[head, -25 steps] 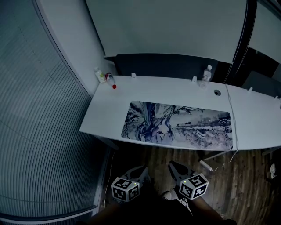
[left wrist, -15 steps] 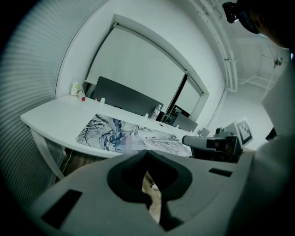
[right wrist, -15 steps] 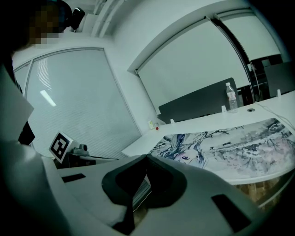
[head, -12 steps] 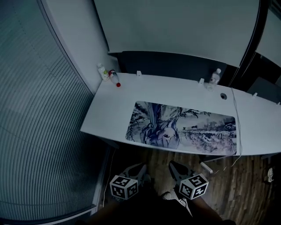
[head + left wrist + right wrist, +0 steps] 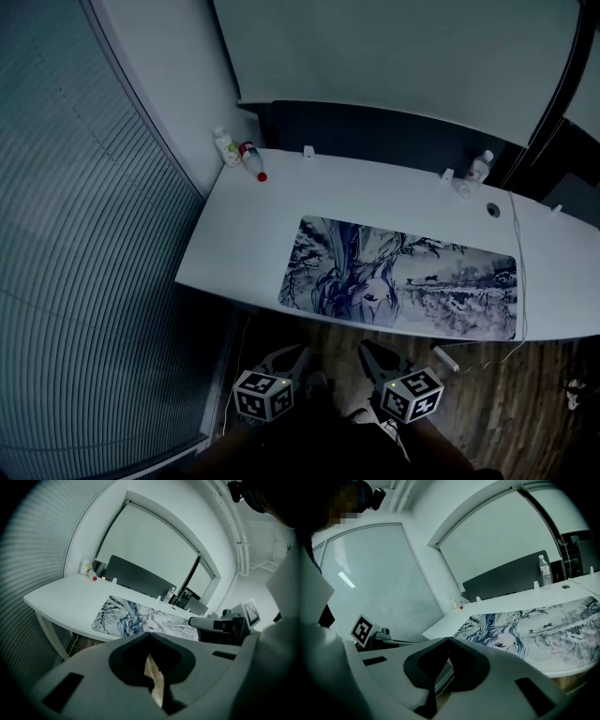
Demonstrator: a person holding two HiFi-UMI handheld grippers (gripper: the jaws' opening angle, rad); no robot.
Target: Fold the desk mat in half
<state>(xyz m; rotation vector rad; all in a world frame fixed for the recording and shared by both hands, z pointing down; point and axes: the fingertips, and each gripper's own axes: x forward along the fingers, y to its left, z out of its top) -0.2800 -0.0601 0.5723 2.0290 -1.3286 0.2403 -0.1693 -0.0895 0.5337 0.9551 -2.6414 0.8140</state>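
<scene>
The desk mat [image 5: 403, 281], printed with a blue-grey drawing, lies flat and unfolded on the white desk [image 5: 244, 234]. It reaches close to the desk's near edge. Both grippers hang below that edge, over the wooden floor, and touch nothing. My left gripper [image 5: 295, 352] has its jaws closed together with nothing in them, and so does my right gripper [image 5: 367, 349]. The left gripper view shows the mat [image 5: 136, 618] beyond the closed tips of the left gripper [image 5: 150, 633]. In the right gripper view the mat [image 5: 525, 630] lies ahead of the right gripper [image 5: 449, 639].
Two small bottles [image 5: 225, 147] stand at the desk's back left corner and a water bottle [image 5: 480, 167] at the back right. A cable [image 5: 521, 281] runs over the desk past the mat's right end. A dark panel [image 5: 375, 127] backs the desk. Blinds [image 5: 84, 234] fill the left.
In the head view the desk and mat have shifted down and to the right, closer to the grippers. Both grippers stay low and closed.
</scene>
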